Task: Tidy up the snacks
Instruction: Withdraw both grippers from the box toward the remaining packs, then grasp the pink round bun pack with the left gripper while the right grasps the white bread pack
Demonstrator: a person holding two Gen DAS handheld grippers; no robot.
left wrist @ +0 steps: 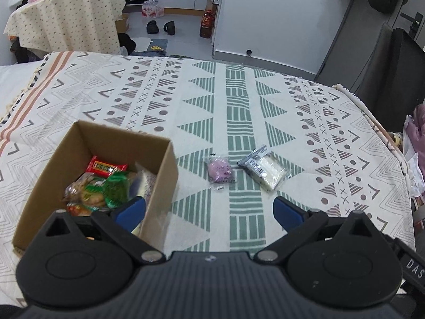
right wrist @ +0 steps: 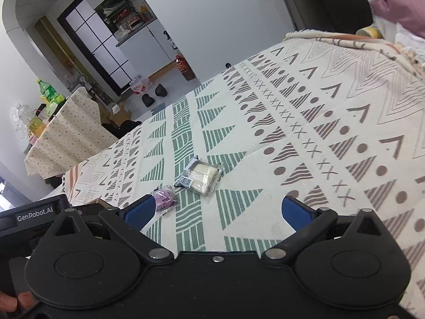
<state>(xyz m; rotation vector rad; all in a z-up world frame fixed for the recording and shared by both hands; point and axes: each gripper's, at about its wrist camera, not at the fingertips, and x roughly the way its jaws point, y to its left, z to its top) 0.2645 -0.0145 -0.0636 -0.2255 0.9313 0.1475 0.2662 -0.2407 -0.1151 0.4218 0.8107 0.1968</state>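
An open cardboard box (left wrist: 164, 170) stands on the patterned cloth at the left and holds a red packet (left wrist: 105, 168), a green packet (left wrist: 115, 190) and other wrapped snacks. A pink wrapped snack (left wrist: 221, 171) and a clear pack of pale wafers (left wrist: 265, 170) lie on the cloth to the right of the box. My left gripper (left wrist: 209, 211) is open and empty, its left finger over the box's near right corner. My right gripper (right wrist: 217, 210) is open and empty, just short of the pink snack (right wrist: 165, 199) and the wafer pack (right wrist: 202, 176).
The patterned cloth (left wrist: 239, 106) covers a bed-like surface, with its far edge ahead and its right edge beside a dark chair (left wrist: 393, 74). A small table with a dotted cloth (left wrist: 66, 18) stands beyond on the left. Bags (left wrist: 417, 159) lie at the right edge.
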